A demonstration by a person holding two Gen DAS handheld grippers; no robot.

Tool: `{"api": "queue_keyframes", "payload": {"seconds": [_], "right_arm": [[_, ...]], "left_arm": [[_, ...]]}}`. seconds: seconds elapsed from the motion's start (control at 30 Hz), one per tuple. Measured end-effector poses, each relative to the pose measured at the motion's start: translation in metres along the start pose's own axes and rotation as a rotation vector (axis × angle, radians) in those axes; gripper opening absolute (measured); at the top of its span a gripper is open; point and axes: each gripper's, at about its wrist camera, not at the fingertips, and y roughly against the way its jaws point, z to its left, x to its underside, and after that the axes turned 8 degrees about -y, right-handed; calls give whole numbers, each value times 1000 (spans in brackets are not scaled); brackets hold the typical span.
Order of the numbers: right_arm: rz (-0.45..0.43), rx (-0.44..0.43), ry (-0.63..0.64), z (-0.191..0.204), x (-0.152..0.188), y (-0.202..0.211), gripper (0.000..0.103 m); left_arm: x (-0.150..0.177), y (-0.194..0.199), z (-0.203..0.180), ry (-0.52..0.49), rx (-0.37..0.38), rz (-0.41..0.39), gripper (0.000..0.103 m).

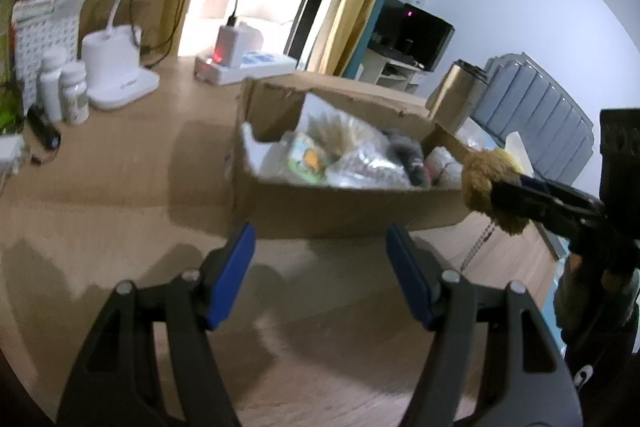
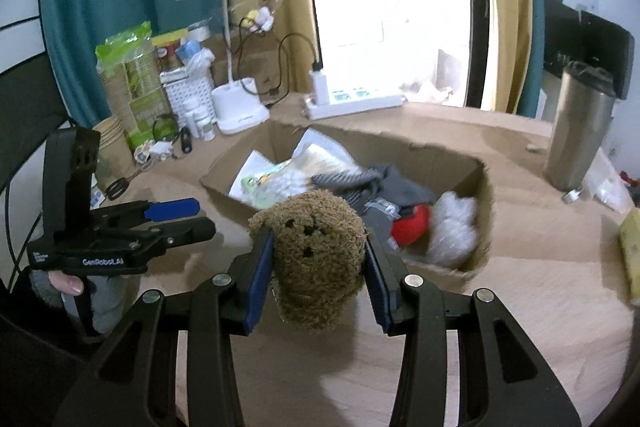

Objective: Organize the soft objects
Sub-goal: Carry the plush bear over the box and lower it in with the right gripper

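Note:
A brown plush bear is clamped between the blue pads of my right gripper, held above the wooden table just in front of an open cardboard box. The box holds several soft items: grey cloth, a red plush, a white fluffy piece and plastic packets. In the left wrist view the bear and right gripper show at the box's right corner. My left gripper is open and empty, low over the table in front of the box; it also shows in the right wrist view.
A white desk lamp, pill bottles, a white basket, a power strip with charger and snack packs stand at the table's back left. A steel tumbler stands at the right, behind the box.

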Motion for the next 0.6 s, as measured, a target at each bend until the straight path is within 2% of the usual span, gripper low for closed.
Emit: {"api": "queue_keyframes", "payload": {"seconds": [0.27,0.6], "right_arm": [[-51,26,-2,-16,-17,7,45],[-125,54,-17,-34,-36,15,45]], "left_arm": [[-22,3,-19,-77,7,-42,70],[-44,6,-32,-104,18,-85,70]]}}
